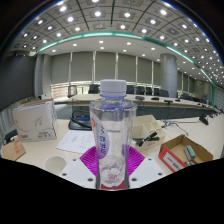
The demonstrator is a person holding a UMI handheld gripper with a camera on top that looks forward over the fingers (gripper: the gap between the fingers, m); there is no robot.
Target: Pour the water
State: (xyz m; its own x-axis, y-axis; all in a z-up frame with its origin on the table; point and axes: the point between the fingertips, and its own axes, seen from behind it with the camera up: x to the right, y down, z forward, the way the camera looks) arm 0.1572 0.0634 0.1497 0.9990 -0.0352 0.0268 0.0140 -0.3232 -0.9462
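I am in a wide meeting room, and everything below is placed from the water bottle point(113, 132). Under it runs a long pale table point(60, 155), with rows of dark chairs point(150, 91) far behind it. Left of the bottle stands a cardboard box point(35, 119); to its right and nearer me, an open box point(187, 154). The bottle is clear, white-capped, upright, right in front of my camera. My gripper point(113, 160) has closed on it: a pink pad point(93, 160) presses on each side of its lower body.
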